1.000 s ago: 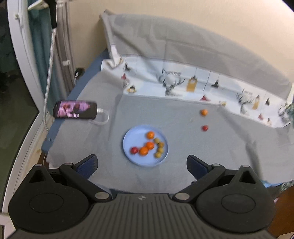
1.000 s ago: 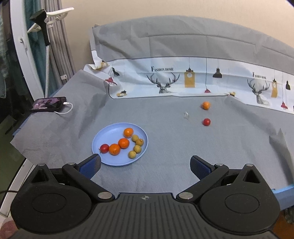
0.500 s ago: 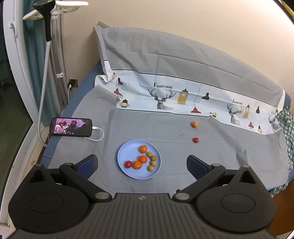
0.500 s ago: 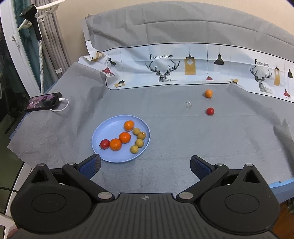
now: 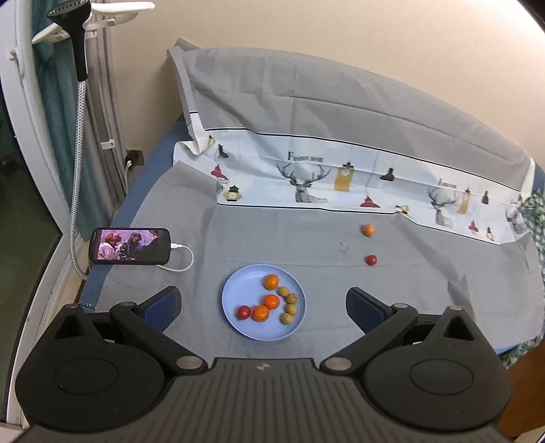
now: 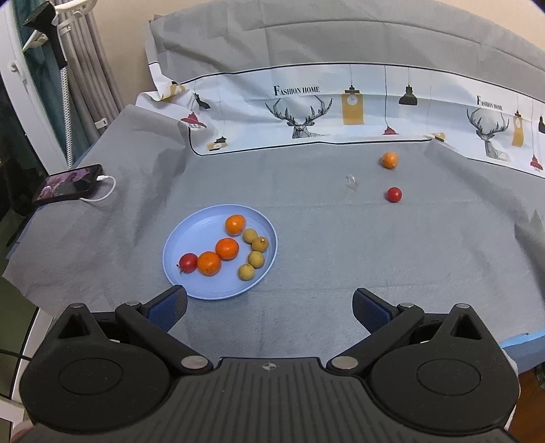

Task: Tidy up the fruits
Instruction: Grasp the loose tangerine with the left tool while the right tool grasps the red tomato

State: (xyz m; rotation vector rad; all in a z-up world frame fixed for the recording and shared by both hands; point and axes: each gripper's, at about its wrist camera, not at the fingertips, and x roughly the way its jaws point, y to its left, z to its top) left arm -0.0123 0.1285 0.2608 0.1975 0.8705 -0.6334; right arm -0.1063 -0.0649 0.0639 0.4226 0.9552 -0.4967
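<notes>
Fruit left out could roll: the orange (image 6: 389,159) and red fruit (image 6: 394,194) lie at one o'clock of the plate (image 6: 190,238), on what looks like soft cloth (image 6: 306,272). Both tongs, left (image 5: 263,303) and right (image 6: 269,308), hang spread and empty.

Grey cloth (image 5: 259,235) spread flat, deer-and-lamp printed band (image 6: 340,112) across far side, phone (image 5: 129,246) lit at far left, white cable (image 5: 182,260) plugged in, handheld steamer head (image 5: 73,20) on stand beyond

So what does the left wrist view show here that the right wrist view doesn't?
Left wrist only: the wall socket, the checked cloth at the right edge, the lit face of the phone. Right wrist only: readable lettering on the printed sheet. Both: the blue plate with eight fruits, a loose orange, a loose red fruit, an open tool in front.
</notes>
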